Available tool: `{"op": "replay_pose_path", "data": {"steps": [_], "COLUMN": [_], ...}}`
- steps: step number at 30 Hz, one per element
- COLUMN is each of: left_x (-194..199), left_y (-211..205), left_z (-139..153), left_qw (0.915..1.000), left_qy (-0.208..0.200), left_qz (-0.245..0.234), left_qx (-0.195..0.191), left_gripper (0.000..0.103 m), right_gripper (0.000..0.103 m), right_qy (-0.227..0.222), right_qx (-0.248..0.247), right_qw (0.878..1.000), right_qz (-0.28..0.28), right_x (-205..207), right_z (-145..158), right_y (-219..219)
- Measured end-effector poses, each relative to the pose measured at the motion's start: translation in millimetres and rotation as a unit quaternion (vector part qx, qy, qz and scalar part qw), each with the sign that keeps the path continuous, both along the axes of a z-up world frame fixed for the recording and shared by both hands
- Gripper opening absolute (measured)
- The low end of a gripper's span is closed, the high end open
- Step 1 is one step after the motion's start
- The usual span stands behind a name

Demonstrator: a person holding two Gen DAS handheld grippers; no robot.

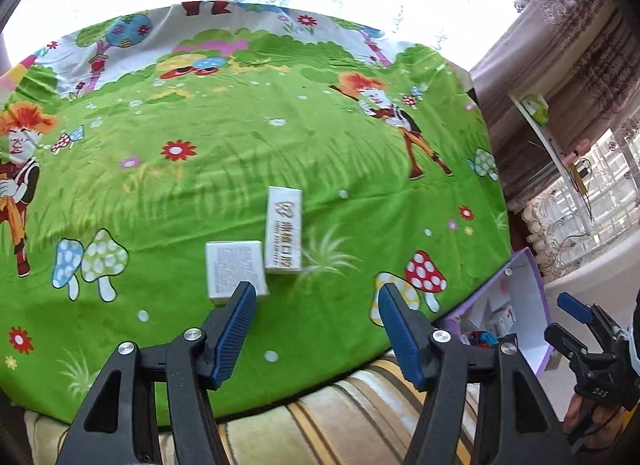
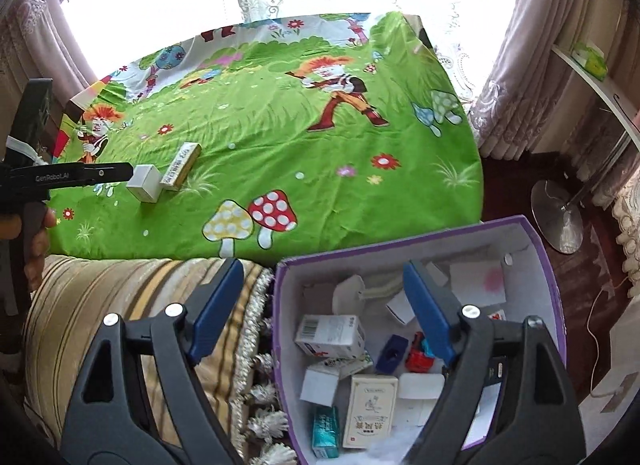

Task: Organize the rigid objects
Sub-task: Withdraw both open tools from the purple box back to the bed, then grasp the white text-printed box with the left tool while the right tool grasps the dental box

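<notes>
Two white boxes lie side by side on the green cartoon cloth (image 1: 280, 137): a small squarish box (image 1: 234, 269) and a long box with printed lettering (image 1: 283, 231). My left gripper (image 1: 316, 293) hovers open just in front of them, its left finger overlapping the squarish box's near corner. The right wrist view shows the same boxes, squarish (image 2: 146, 183) and long (image 2: 182, 165), with the left gripper (image 2: 128, 172) right beside the squarish one. My right gripper (image 2: 323, 269) stands open and holds nothing above the purple bin (image 2: 400, 243), which contains several small cartons and toys.
The purple bin (image 1: 528, 297) sits below the cloth's right front edge, beside a striped cushion with tassels (image 2: 120, 297). The right gripper (image 1: 568, 323) shows at the far right of the left wrist view. A round lamp base (image 2: 558, 217) stands on the floor; curtains hang behind.
</notes>
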State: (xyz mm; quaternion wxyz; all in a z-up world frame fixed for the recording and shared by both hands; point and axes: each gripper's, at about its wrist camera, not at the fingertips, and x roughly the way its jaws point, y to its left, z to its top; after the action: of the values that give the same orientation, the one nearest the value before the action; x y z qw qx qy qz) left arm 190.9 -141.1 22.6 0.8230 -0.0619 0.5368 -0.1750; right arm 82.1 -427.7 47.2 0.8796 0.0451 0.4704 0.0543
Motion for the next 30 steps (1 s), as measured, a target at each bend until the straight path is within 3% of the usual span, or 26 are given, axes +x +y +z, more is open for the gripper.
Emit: {"op": "replay_pose_path", "data": {"steps": [5,18,20,21,26,30], "left_x": [21.6,36.5,37.1,37.7,35.5,33.9], "left_y": [12.4,13.8,16.0,18.4,36.6,60.9], "left_z": [-18.8,-56.4,-61.0,-62.7,-58.7,-52.7], "left_qw": [0.9995,0.998,0.9979,0.998,0.9989,0.9978], "left_qy": [0.014,0.03,0.033,0.036,0.026,0.009], "left_qz": [0.018,0.0,-0.003,-0.003,0.016,0.057], "left_qx": [0.022,0.056,0.056,0.051,0.035,0.032], "left_gripper": [0.065,0.064,0.05,0.048,0.047,0.047], "right_gripper": [0.084,0.084,0.084,0.084,0.084,0.084], "right_qy": [-0.004,0.011,0.014,0.016,0.031,0.038], "right_qx": [-0.002,0.009,0.01,0.008,-0.001,-0.01], "right_qw": [1.0,0.999,0.999,0.999,0.998,0.997], "right_qz": [0.021,0.034,0.037,0.038,0.056,0.063], "right_x": [27.5,88.0,95.0,98.7,116.0,127.9], "right_z": [5.1,-1.8,-4.2,-5.7,-15.5,-24.1], "right_y": [29.5,78.7,87.1,92.3,123.9,148.7]}}
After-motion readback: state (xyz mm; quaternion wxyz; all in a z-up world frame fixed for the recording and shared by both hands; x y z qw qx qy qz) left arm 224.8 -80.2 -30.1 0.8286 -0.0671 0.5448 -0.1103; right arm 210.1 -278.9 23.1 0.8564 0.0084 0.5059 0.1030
